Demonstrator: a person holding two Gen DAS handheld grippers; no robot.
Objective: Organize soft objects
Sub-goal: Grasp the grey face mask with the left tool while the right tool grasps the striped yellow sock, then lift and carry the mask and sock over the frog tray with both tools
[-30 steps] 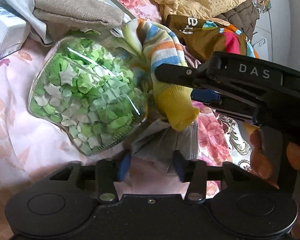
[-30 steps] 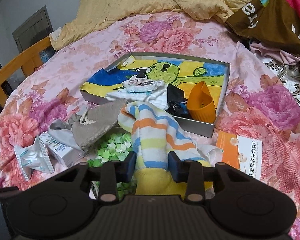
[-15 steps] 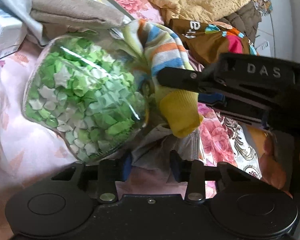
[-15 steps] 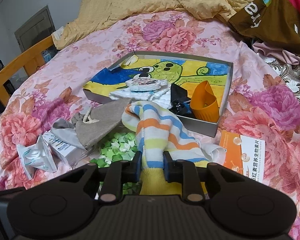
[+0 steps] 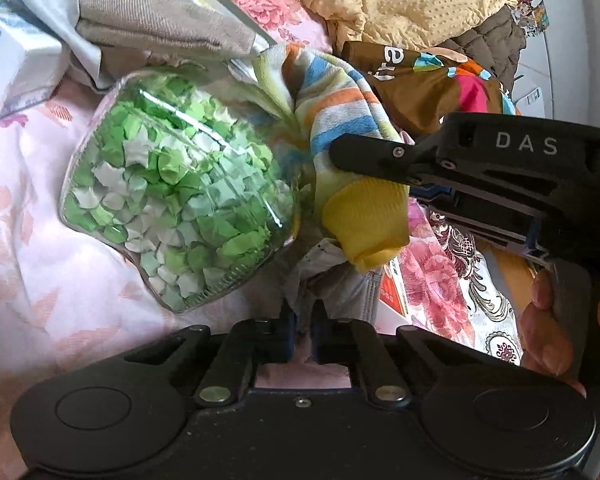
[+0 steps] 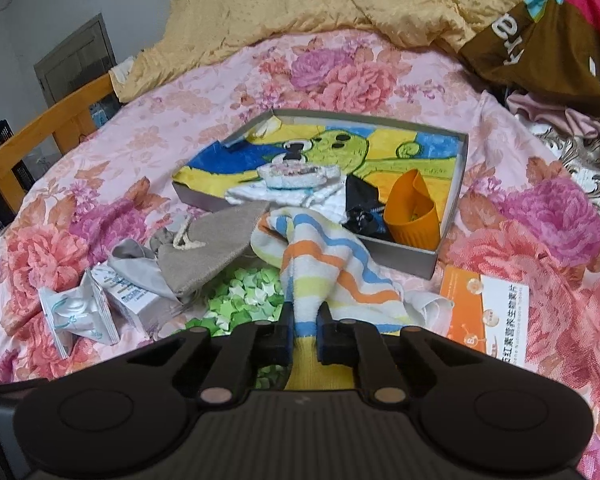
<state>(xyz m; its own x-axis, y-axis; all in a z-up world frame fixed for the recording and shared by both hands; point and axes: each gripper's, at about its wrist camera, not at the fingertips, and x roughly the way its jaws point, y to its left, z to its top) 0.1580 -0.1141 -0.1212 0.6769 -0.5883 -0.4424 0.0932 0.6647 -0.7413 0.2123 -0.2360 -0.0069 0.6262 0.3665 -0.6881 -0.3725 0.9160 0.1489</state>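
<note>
Right tongs (image 6: 303, 338) have just closed on the striped sock (image 6: 332, 268), draped over a jar of paper stars (image 5: 180, 204) on the bed; left tongs (image 5: 304, 330) have just closed on grey cloth (image 5: 332, 280). Grasping step; next, probably lift the sock clear toward the box (image 6: 448, 220).

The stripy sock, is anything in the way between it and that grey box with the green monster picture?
Nothing visible blocks it. The right gripper has just closed on the striped sock, which lies right up against the near wall of the box. The orange cup and black item sit just inside there.
</note>
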